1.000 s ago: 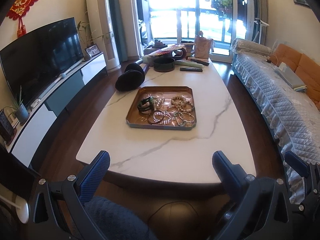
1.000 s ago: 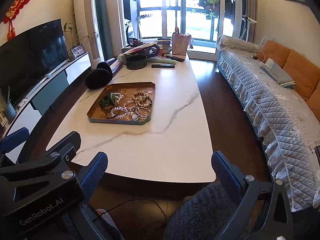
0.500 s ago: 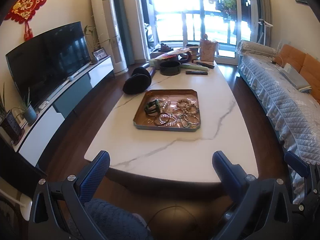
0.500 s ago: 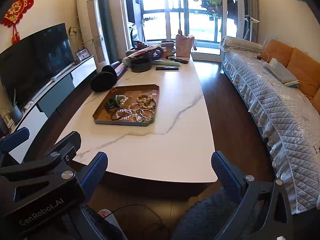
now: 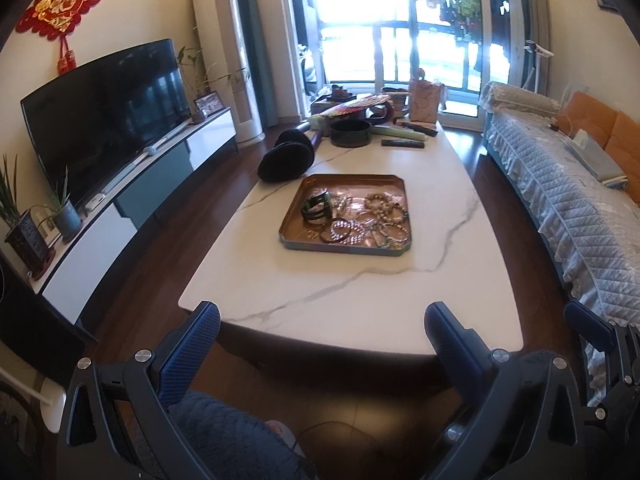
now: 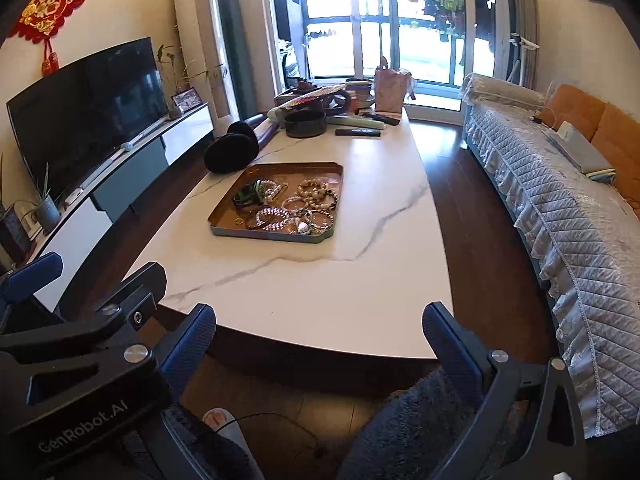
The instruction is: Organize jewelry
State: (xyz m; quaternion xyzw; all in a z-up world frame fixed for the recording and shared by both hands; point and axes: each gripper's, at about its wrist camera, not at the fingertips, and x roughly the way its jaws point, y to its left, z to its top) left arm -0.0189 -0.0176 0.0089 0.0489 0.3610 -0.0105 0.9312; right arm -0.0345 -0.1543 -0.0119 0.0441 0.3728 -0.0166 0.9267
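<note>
A copper-coloured square tray (image 5: 352, 182) (image 6: 296, 170) sits mid-table on the white marble table (image 5: 360, 292) (image 6: 320, 288). It holds several bead bracelets (image 5: 386, 210) (image 6: 318, 196) and a dark green bangle (image 5: 316, 208) (image 6: 246, 196). My left gripper (image 5: 322, 328) is open and empty, held off the table's near edge. My right gripper (image 6: 320, 328) is open and empty too, beside it on the right. The left gripper's body shows in the right wrist view (image 6: 80, 344).
Black earmuffs (image 5: 286, 160), a dark round tin (image 5: 350, 132), a remote (image 5: 402, 143), a fan and a pink bag (image 5: 426, 100) crowd the table's far end. A TV cabinet (image 5: 132, 192) runs along the left, a covered sofa (image 5: 568, 208) along the right.
Both grippers have risen and drawn back a little, so the table and tray sit lower and farther in both views. The jaws stay open.
</note>
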